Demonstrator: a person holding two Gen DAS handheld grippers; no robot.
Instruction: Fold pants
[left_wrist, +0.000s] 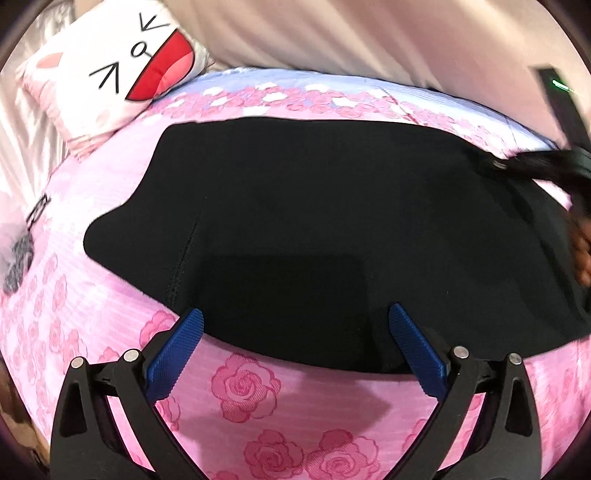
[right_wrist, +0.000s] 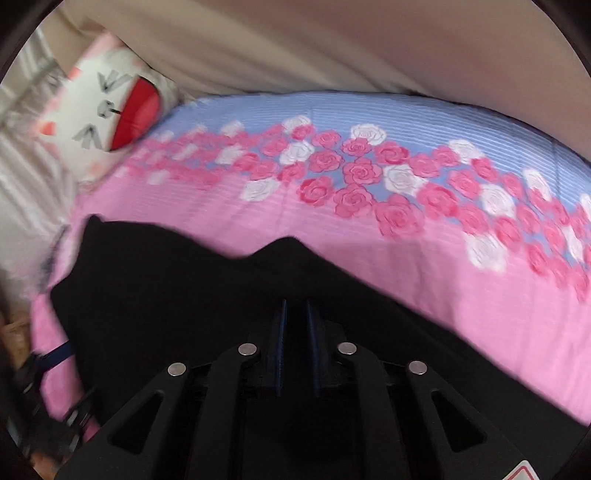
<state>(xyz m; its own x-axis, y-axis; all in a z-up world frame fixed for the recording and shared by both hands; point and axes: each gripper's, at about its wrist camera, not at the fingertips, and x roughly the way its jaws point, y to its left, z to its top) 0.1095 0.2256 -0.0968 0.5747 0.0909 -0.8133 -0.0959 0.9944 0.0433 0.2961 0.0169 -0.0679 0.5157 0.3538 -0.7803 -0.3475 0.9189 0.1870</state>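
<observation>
Left tongs: blue ribbed pads apart, empty, poised over the near hem of the cloth.
Right tongs: pads drawn together, apparently pinching a fold of the cloth; contact is dark and blurred.
Black, soft-knit pants: spread flat on the pink rose-print bed, directly ahead of the left tongs.
Long axis: runs left to right across the left wrist view.
Nearer hand: judged the left, for the near hem.

A: Where do the wrist cameras look from?
B: Each sits close above the pink rose-printed bed, angled downward.
A: What do they share?
B: The black fabric pants and white cartoon-face pillow.
</observation>
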